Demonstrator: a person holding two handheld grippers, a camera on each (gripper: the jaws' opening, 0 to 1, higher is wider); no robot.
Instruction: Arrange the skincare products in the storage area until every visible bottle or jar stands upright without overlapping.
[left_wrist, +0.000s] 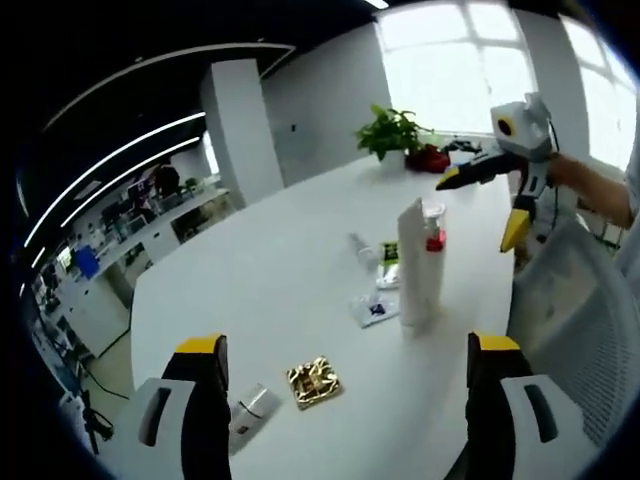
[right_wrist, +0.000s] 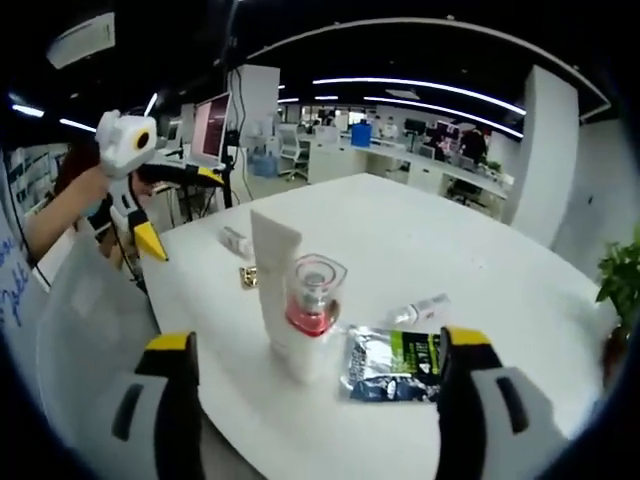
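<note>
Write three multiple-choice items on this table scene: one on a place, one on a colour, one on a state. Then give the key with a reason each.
1. Where does the gold square packet lie?
A. on the white table, near the left tool
B. beside the potted plant
C. on top of the tall tube

2. What colour is the band under the clear cap of the small bottle?
A. blue
B. red
C. green

3. How is the tall white tube standing?
A. lying flat
B. held in a tool
C. upright on the table

Key: 1 A, in the left gripper view the packet lies on the table between that tool's jaws. 2 B, the right gripper view shows a red band below the cap. 3 C, it stands upright in both views, and both tools, the right tool too, are open and empty.
</note>
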